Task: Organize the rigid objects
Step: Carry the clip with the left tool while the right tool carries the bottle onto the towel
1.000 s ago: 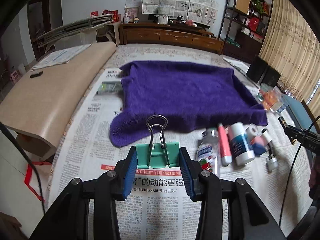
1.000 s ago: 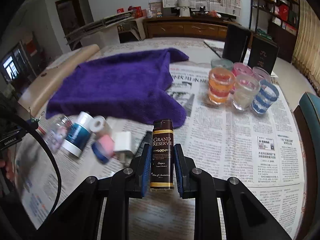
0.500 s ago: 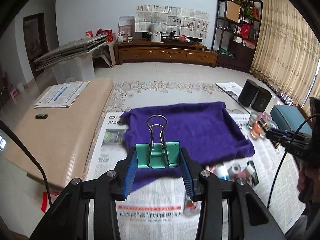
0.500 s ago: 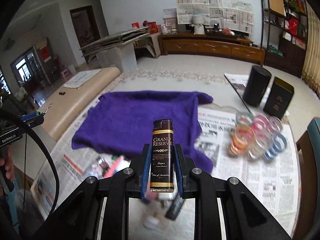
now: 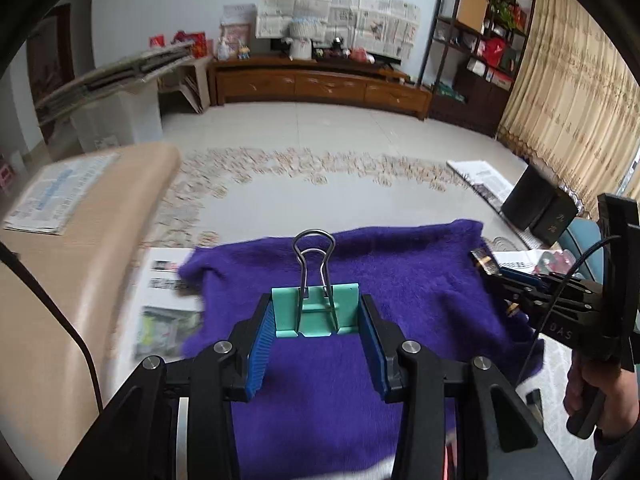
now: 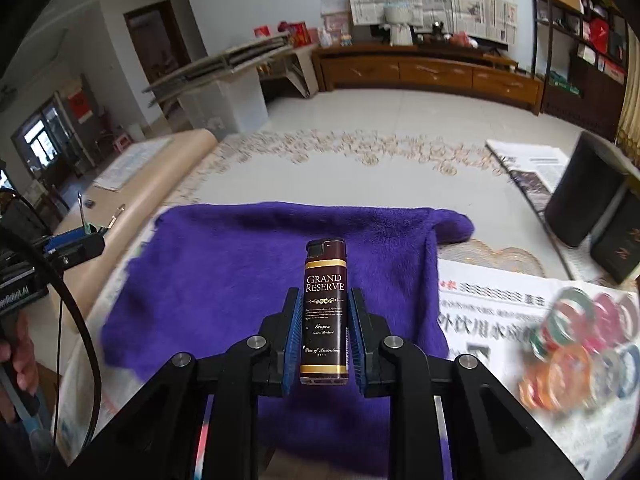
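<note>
My left gripper (image 5: 316, 334) is shut on a green binder clip (image 5: 316, 312) with a silver wire handle, held above the purple towel (image 5: 400, 280). My right gripper (image 6: 324, 334) is shut on a dark brown lighter (image 6: 325, 312) labelled "Grand Reserve", also above the purple towel (image 6: 224, 272). The right gripper with the lighter also shows at the right of the left wrist view (image 5: 500, 276). The left gripper shows at the left edge of the right wrist view (image 6: 76, 242). The other small objects are hidden below the grippers.
Newspaper (image 6: 492, 308) covers the table around the towel. Several coloured glass cups (image 6: 576, 340) stand at the right. Two black boxes (image 6: 588, 200) stand at the far right. A beige bench (image 5: 60, 264) lies at the left.
Both grippers have risen and moved forward over the purple towel, each still holding its object. The pile of small objects has dropped out of view below.
</note>
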### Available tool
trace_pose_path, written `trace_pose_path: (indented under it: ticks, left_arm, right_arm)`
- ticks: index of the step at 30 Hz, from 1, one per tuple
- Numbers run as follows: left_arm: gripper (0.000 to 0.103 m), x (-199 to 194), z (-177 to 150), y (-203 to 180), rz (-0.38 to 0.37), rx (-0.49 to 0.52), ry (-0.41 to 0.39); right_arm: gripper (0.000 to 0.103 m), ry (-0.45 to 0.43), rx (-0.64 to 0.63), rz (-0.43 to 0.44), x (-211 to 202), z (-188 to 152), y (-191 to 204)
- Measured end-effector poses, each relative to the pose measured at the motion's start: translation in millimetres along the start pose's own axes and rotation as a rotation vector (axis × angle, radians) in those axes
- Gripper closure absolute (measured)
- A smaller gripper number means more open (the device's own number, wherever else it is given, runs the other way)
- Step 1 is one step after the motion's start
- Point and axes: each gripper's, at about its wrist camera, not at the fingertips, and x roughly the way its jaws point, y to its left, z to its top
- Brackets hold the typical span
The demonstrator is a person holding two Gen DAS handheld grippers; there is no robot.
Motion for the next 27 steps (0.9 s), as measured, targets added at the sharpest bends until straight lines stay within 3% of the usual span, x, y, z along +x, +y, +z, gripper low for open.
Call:
trace_pose_path:
  ticks: [4, 10, 27]
  left_arm:
    - [0.064, 38, 8, -5, -0.016, -0.011, 0.056]
    - [0.064, 75, 15, -8, 0.023, -0.007, 0.121]
    - [0.061, 105, 5, -16, 0.109, 0.067, 0.211]
  right_arm:
    - [0.080, 0.055, 0.011, -0.020, 31, 9, -4]
    - [0.080, 0.091, -0.014, -0.046, 56, 14, -4]
    - [0.080, 0.156, -0.091, -0.104, 74, 14, 1]
